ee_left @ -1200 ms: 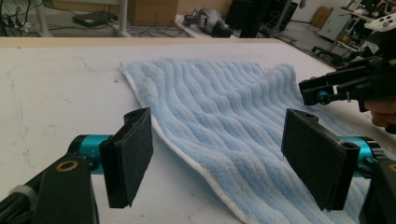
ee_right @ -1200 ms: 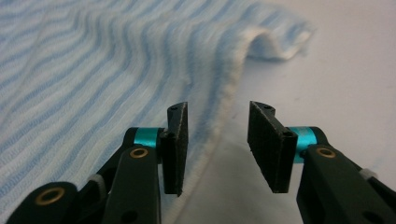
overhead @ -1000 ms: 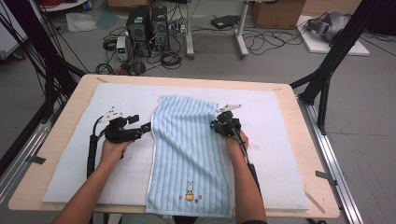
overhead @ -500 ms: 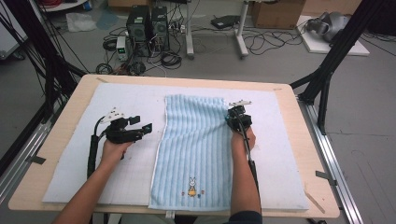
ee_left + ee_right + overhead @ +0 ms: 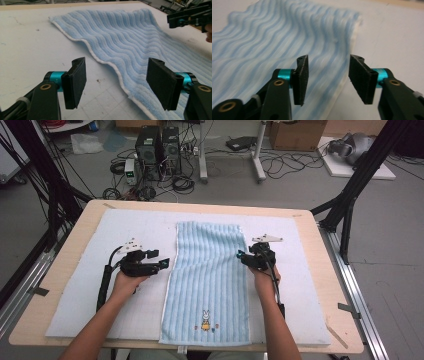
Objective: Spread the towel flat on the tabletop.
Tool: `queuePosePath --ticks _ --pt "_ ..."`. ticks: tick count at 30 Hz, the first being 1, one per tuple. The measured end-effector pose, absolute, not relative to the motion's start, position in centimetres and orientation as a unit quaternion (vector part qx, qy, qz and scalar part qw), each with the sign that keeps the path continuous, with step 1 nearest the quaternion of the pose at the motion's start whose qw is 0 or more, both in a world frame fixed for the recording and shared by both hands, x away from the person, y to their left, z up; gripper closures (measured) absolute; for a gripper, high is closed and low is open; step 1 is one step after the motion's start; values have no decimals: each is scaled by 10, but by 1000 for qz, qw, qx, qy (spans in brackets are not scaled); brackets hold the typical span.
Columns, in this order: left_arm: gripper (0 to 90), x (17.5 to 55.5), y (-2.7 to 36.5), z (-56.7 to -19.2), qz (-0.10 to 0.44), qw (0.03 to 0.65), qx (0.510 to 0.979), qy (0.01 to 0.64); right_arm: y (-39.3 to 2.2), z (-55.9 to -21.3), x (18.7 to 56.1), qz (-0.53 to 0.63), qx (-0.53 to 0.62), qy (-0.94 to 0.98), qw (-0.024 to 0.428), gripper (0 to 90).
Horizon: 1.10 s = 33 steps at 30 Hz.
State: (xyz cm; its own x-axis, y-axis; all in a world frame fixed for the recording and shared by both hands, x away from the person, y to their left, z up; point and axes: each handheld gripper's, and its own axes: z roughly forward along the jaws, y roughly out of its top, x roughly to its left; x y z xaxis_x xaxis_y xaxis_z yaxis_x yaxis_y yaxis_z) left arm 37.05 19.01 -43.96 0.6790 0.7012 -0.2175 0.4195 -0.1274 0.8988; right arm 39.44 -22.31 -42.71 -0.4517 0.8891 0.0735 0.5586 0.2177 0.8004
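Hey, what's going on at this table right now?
A person is spreading a light blue striped towel on a white mat. The right hand-held gripper hovers at the towel's right edge; its jaws have just been opening, nothing between them. The left hand-held gripper waits open at the left edge. The towel lies nearly flat.

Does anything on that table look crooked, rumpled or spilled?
Nothing spilled or damaged. The blue towel lies nearly flat on the white mat, though its left edge waves slightly instead of running straight, seen in the left gripper view. A few small dark specks mark the mat near that edge.
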Motion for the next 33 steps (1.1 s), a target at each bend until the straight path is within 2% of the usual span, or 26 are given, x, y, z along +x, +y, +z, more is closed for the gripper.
queuePosePath --ticks 5,13,22,26,27,29,30,31,33 --pt "321 370 187 -440 127 535 744 379 -232 -424 365 415 461 758 202 445" --pt "433 369 181 -441 119 507 762 384 -238 -423 327 423 427 774 198 437" --pt "476 390 160 -446 132 467 776 403 -239 -427 330 425 429 775 188 428" --pt "480 403 144 -452 139 425 794 413 -241 -427 332 429 431 772 185 426" --pt "501 403 140 -451 157 417 798 405 -242 -427 332 429 430 772 184 425" --pt "605 402 132 -451 178 405 807 391 -242 -427 332 430 430 773 181 425" --pt "677 402 131 -451 178 408 811 381 -241 -428 332 430 430 773 181 425" --pt "815 403 131 -451 176 408 812 379 -241 -428 332 430 429 774 181 425" --pt "869 405 133 -450 178 407 806 392 -240 -429 332 426 430 775 180 426"
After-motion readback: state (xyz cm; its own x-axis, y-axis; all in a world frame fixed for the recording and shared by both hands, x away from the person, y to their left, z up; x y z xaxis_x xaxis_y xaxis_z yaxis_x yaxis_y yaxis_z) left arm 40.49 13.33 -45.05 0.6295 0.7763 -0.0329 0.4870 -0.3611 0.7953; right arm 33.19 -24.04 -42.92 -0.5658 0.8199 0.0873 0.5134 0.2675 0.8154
